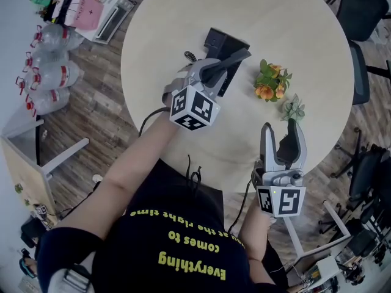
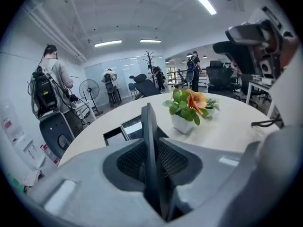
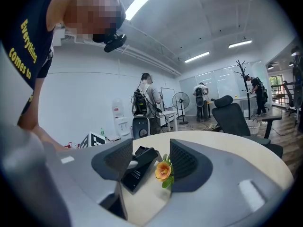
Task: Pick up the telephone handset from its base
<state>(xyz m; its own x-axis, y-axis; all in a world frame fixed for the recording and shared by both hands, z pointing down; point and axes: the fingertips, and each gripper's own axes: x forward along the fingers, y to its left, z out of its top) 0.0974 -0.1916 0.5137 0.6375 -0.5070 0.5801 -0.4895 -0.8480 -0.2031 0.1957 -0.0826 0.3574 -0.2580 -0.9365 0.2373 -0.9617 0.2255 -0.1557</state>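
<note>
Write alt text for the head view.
Seen from above, the person's left tool is clamped on the dark telephone handset over its black base on a round pale table. The right tool hangs open and empty near the table's edge, beside an orange-flowered plant and a small green plant.

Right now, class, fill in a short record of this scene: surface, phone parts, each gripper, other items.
Surface: round pale table
Telephone base: black, on the table
Handset: dark, held edge-on above the telephone base
Left gripper: shut on the handset
Right gripper: jaws apart, nothing gripped, over the table's near edge
Other items: potted orange flowers; small green plant beside them
</note>
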